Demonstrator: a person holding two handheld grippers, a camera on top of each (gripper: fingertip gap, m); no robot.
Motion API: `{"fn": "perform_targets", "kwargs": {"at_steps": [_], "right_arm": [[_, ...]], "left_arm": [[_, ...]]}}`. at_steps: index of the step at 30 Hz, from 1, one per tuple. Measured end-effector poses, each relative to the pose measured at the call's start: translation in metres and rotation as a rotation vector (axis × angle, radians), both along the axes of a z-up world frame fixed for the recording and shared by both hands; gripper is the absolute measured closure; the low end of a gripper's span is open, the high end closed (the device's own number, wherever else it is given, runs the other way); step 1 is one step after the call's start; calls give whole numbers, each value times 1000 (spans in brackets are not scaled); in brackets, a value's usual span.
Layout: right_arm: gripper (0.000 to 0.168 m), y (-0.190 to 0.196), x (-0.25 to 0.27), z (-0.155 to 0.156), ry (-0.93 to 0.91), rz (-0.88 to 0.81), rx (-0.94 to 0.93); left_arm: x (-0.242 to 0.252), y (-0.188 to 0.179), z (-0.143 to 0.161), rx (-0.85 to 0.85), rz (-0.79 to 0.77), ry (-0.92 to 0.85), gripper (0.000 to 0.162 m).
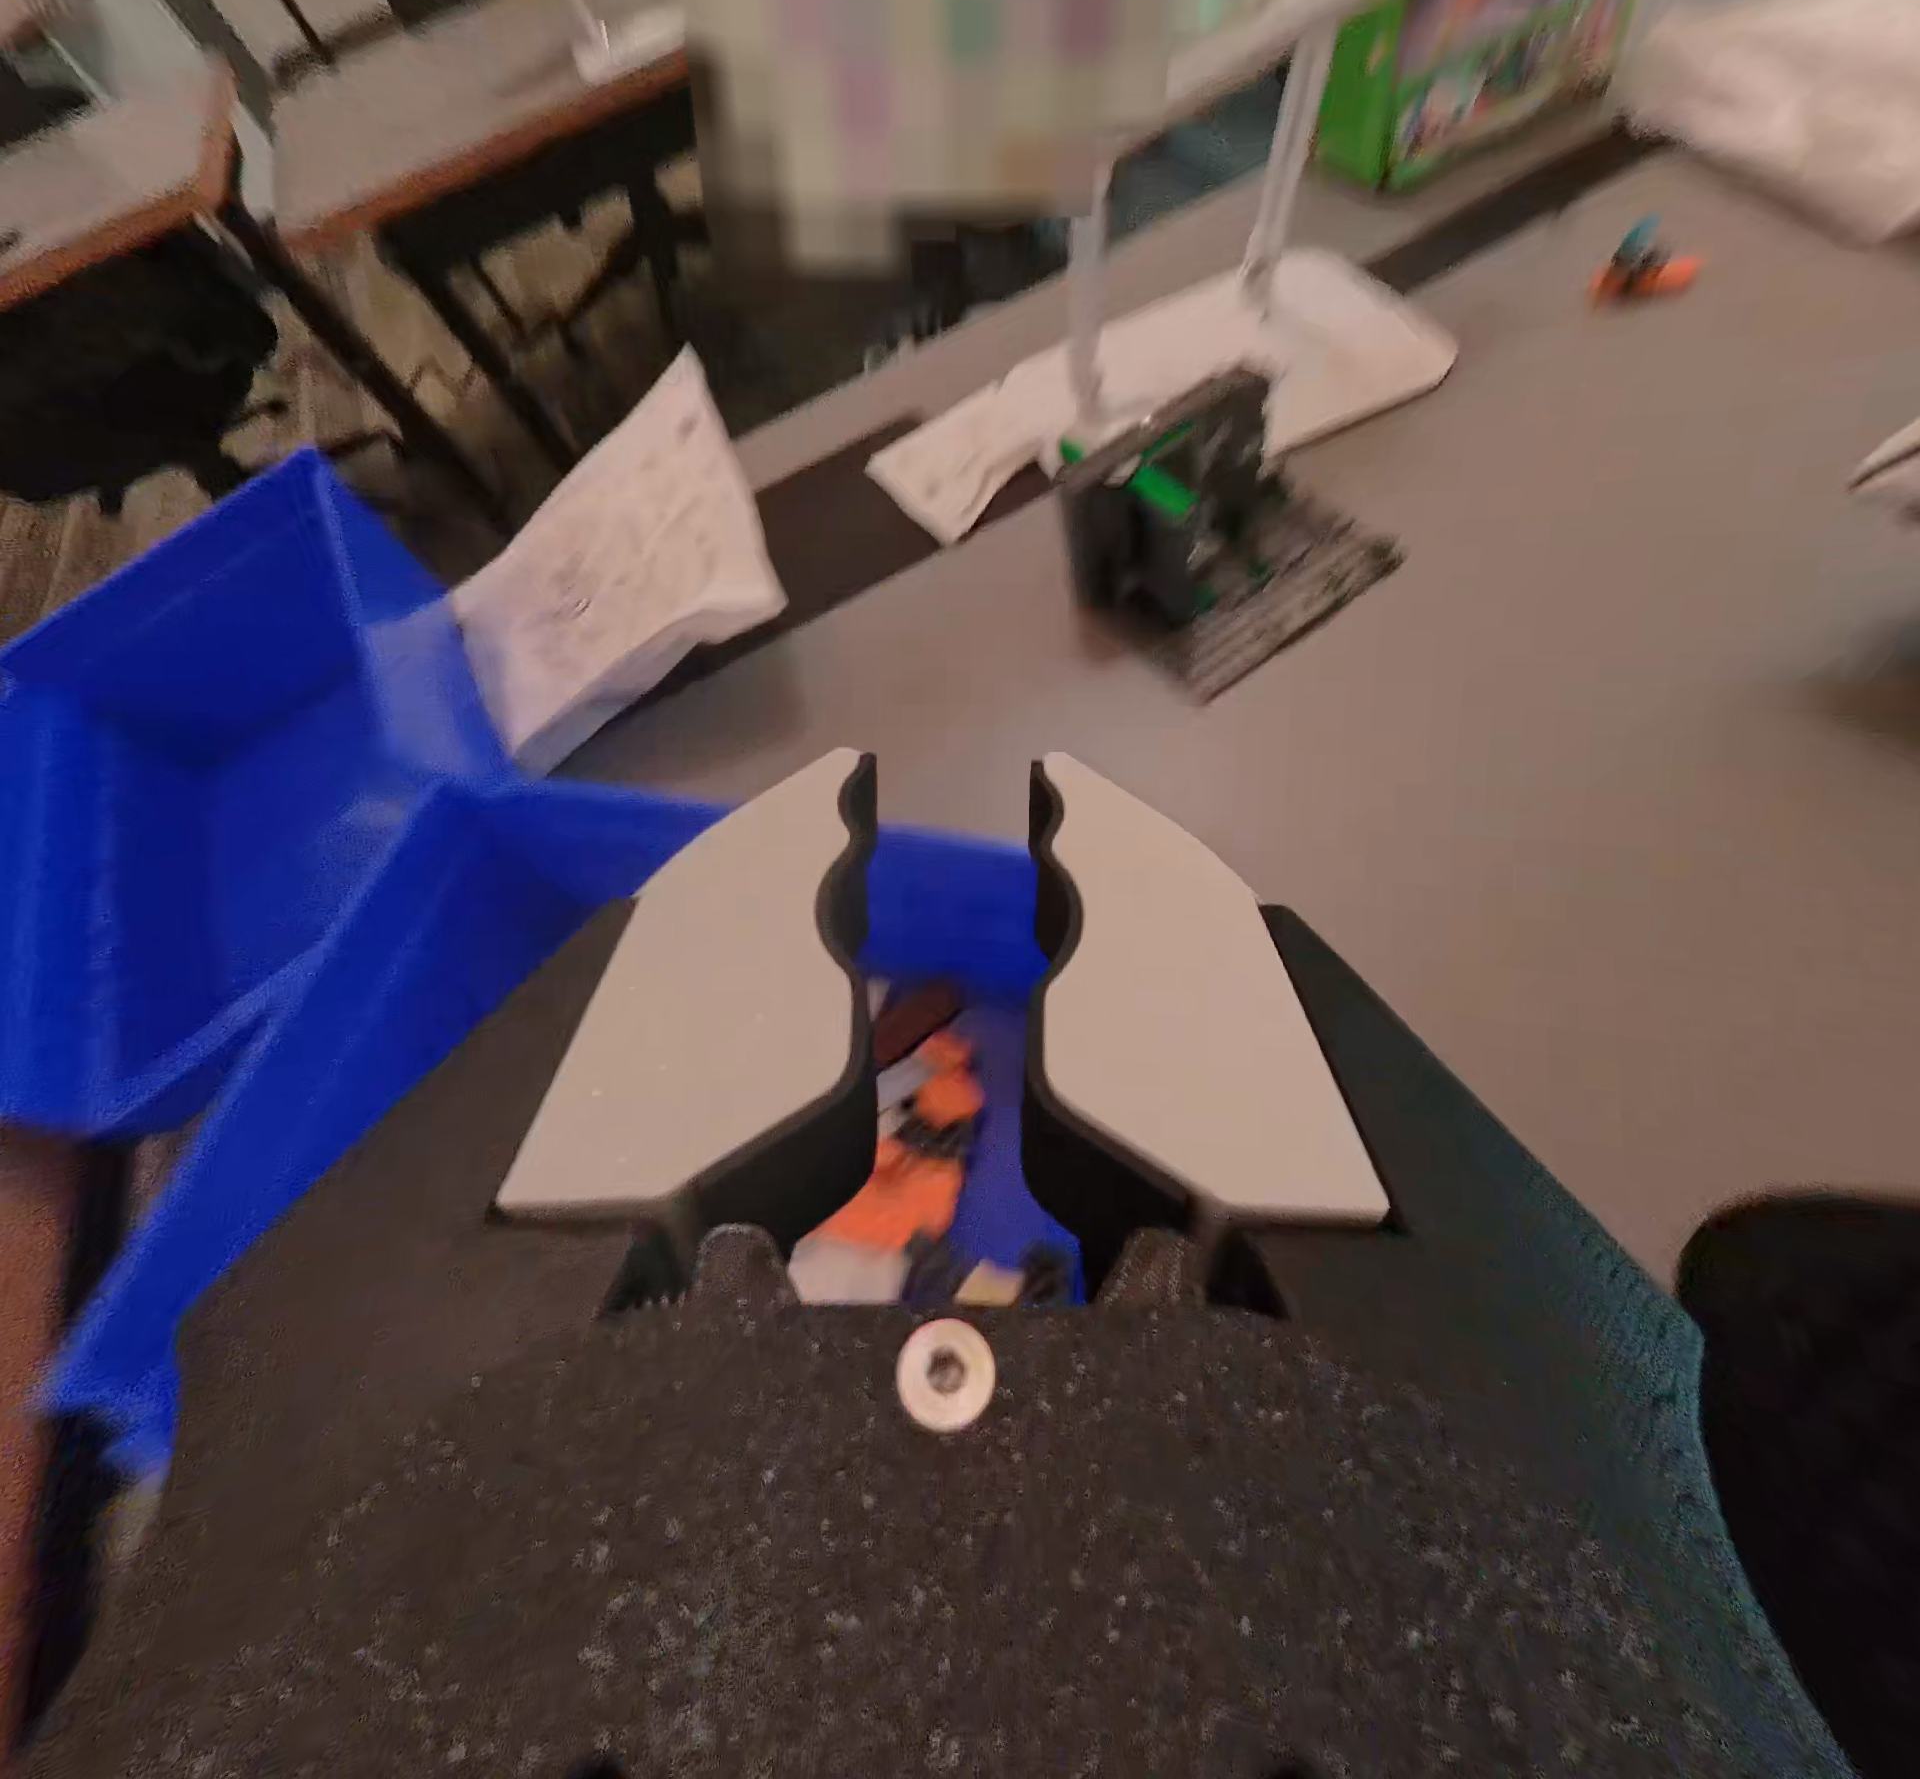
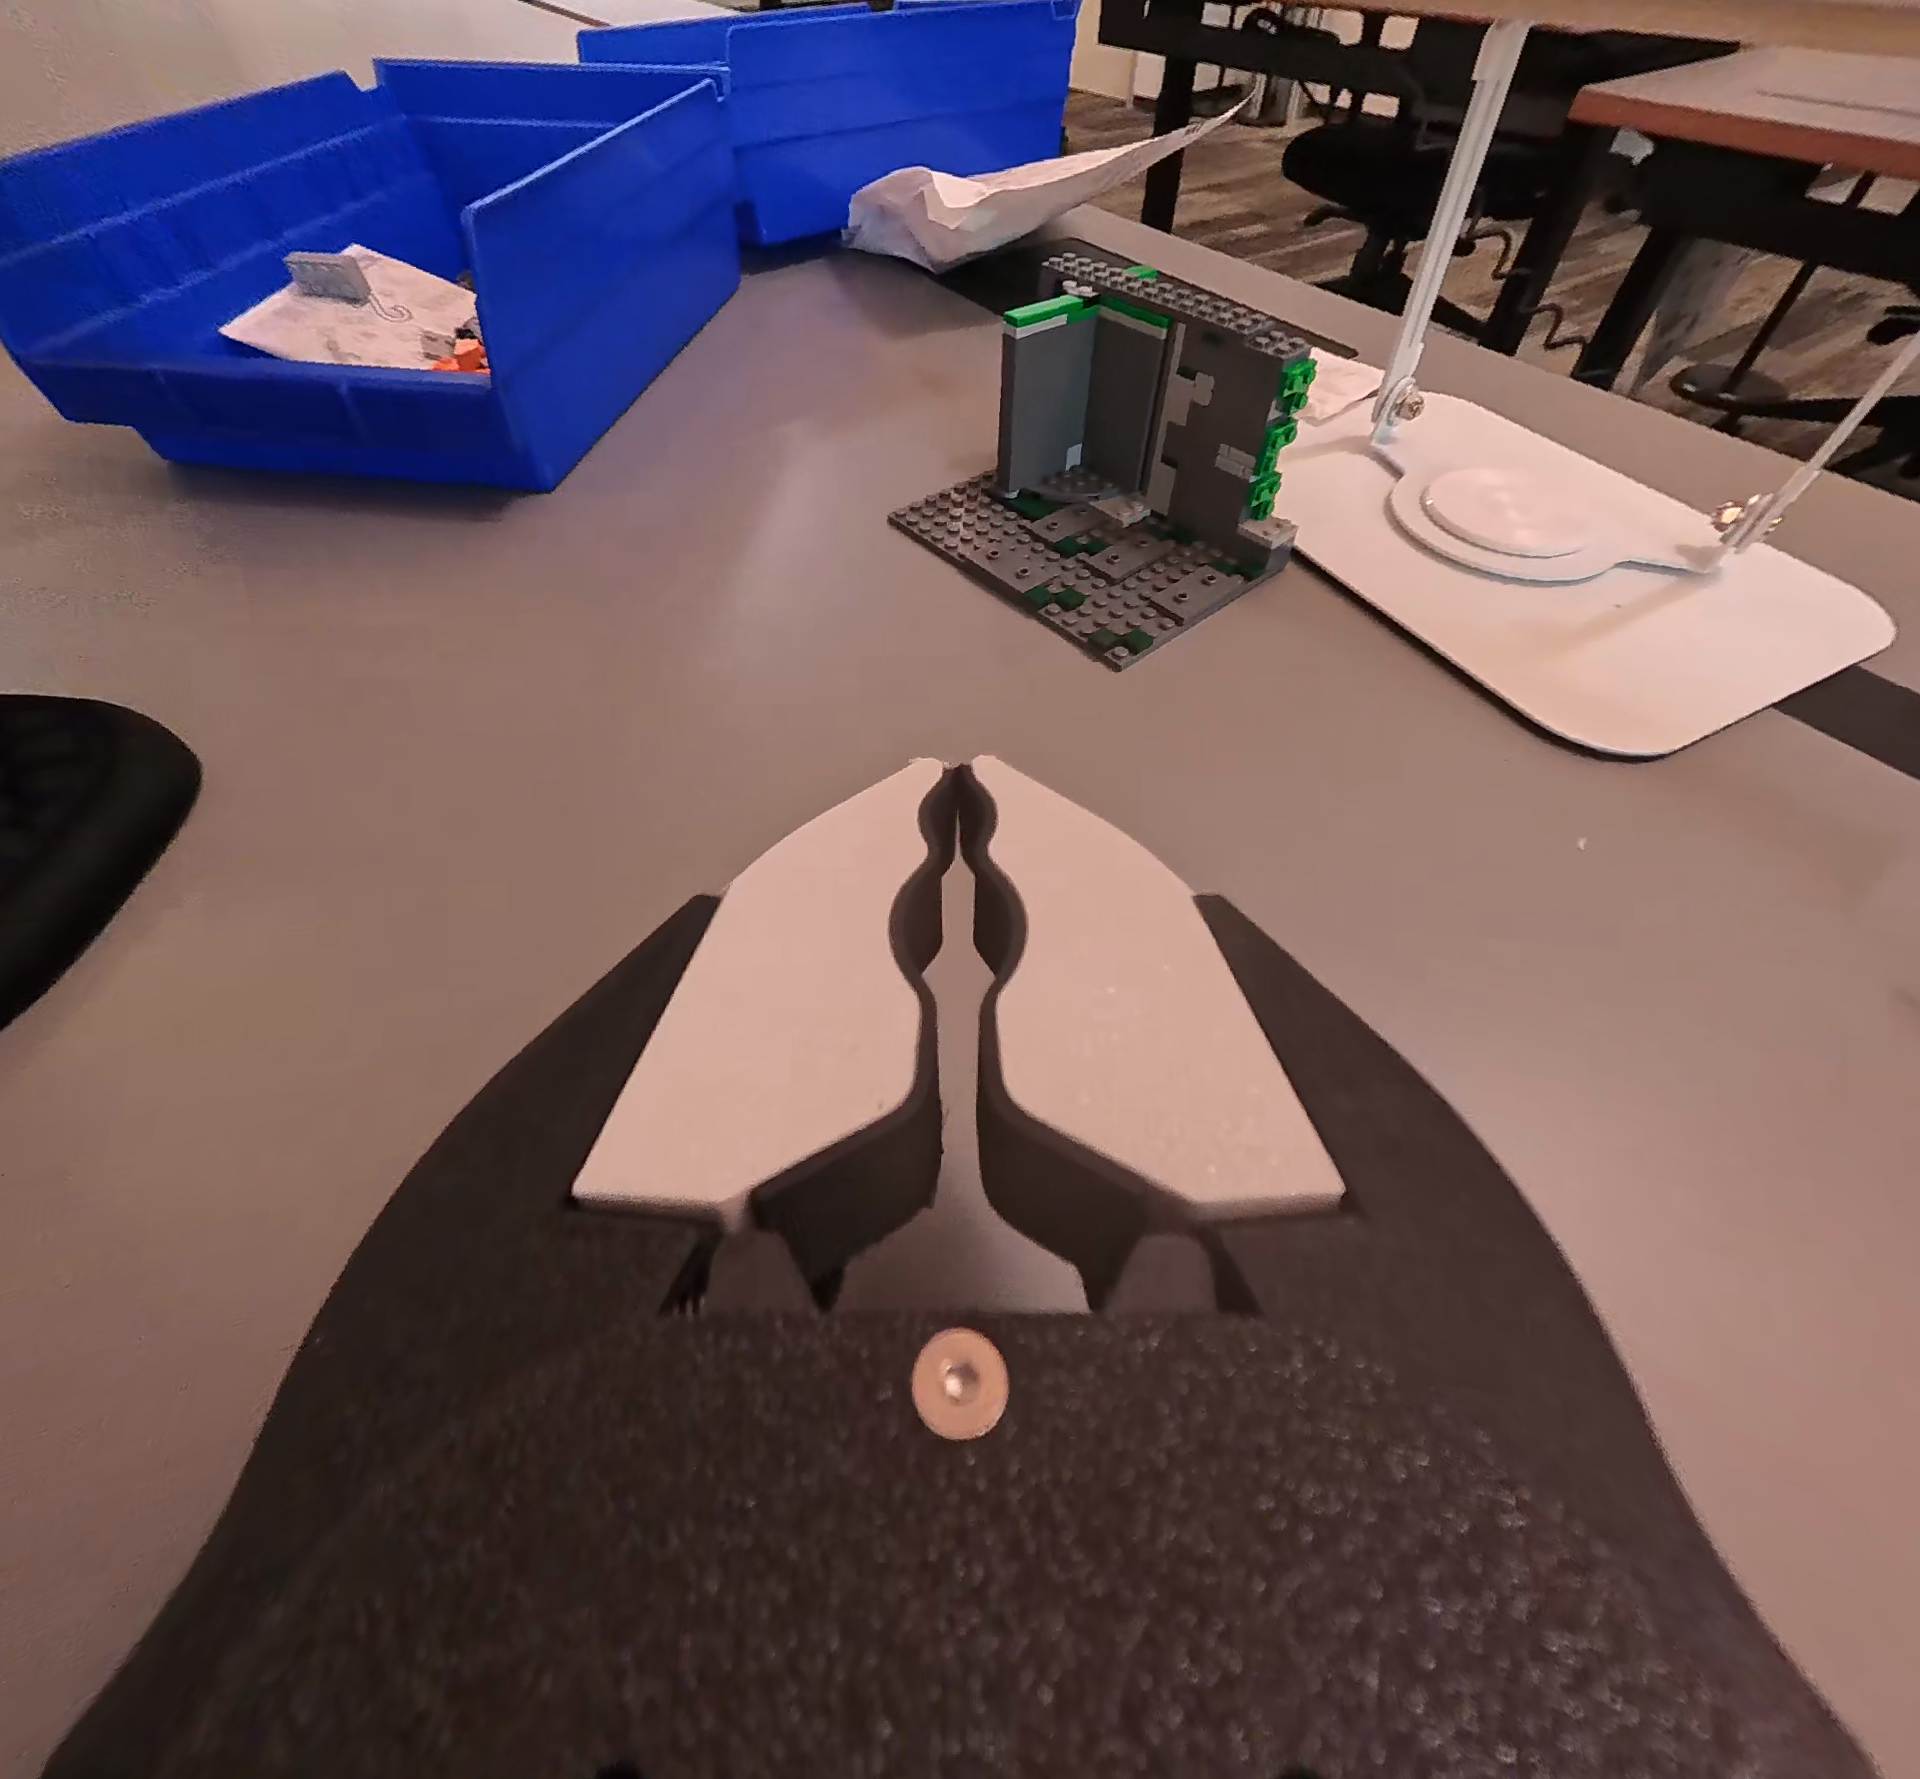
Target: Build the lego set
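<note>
Blue bin under parted left claw, likely bricks | right claw closed, empty | lego build beside stand base

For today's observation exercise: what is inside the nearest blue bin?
In the right wrist view, the nearest blue bin holds a printed paper sheet, a small grey plate piece on it, and orange pieces. The bin's front wall hides anything lower down.
</note>
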State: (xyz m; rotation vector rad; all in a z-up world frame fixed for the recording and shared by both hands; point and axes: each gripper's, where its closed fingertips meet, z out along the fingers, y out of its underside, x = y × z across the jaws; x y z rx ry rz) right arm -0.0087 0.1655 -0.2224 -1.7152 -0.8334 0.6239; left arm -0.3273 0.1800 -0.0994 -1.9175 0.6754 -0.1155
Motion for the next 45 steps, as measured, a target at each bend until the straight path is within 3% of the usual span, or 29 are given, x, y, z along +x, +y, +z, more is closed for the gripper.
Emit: {"fn": "perform_targets", "kwargs": {"at_steps": [6, 12, 17, 26, 31, 35, 40, 45], "right_arm": [[168, -2, -3, -7, -11, 21, -41], [168, -2, -4, -14, -30, 30, -57], [168, -4, -5, -22, -46, 47, -88], [168, -3, -7, -26, -31, 63, -126], [168, -3, -7, -26, -30, 65, -131], [168, -4, -7, -27, -33, 70, -131], [168, -6, -10, -24, -23, 77, -125], [168, -10, -12, -19, -27, 87, -99]], "left_arm": [[-104, 0, -45, -519, -74, 195, 132], [-157, -5, -110, -979, -112, 247, 123], [-179, -7, -144, -1215, -98, 283, 119], [-185, -14, -173, -1487, -160, 356, 124], [-183, -16, -170, -1534, -190, 332, 158], [-172, -21, -151, -1475, -248, 295, 161], [-170, -1, -112, -1175, -222, 392, 162], [-182, 17, -67, -873, -109, 717, 162]]}}
